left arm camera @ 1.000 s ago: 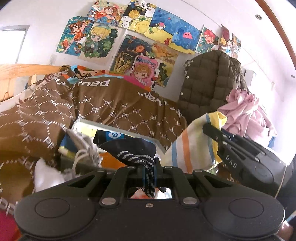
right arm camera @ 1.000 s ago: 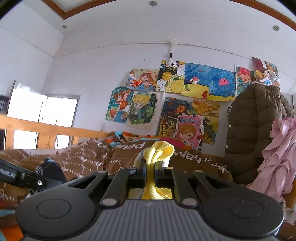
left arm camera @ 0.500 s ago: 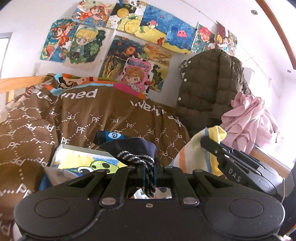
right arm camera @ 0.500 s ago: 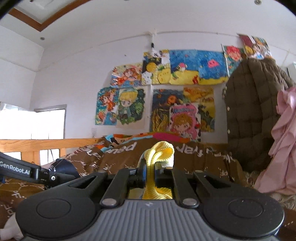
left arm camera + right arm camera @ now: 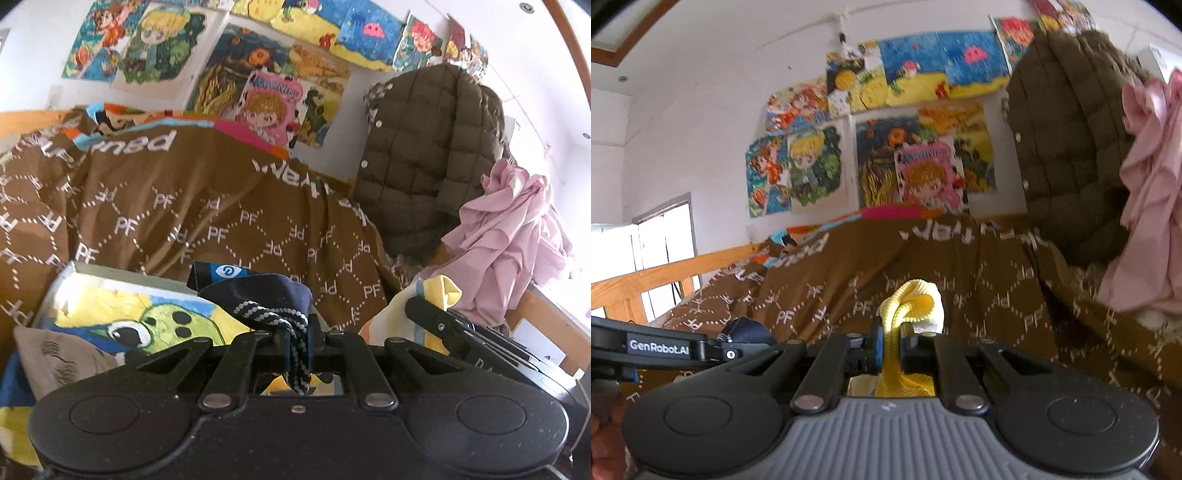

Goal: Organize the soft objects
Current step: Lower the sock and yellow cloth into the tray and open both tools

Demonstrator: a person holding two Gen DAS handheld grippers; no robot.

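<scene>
I am carrying one soft item in each hand, so both sets of jaws are pinching narrow. The left gripper is clamping a navy sock by a fold, leaving its cuff free above the jaws over a cartoon cushion. The right gripper is gripping a yellow cloth, bunched so it does not drag, held over the brown blanket on the bed. I am counting one sock, one yellow cloth, one blanket, one quilted coat and one pink garment hanging beside it.
</scene>
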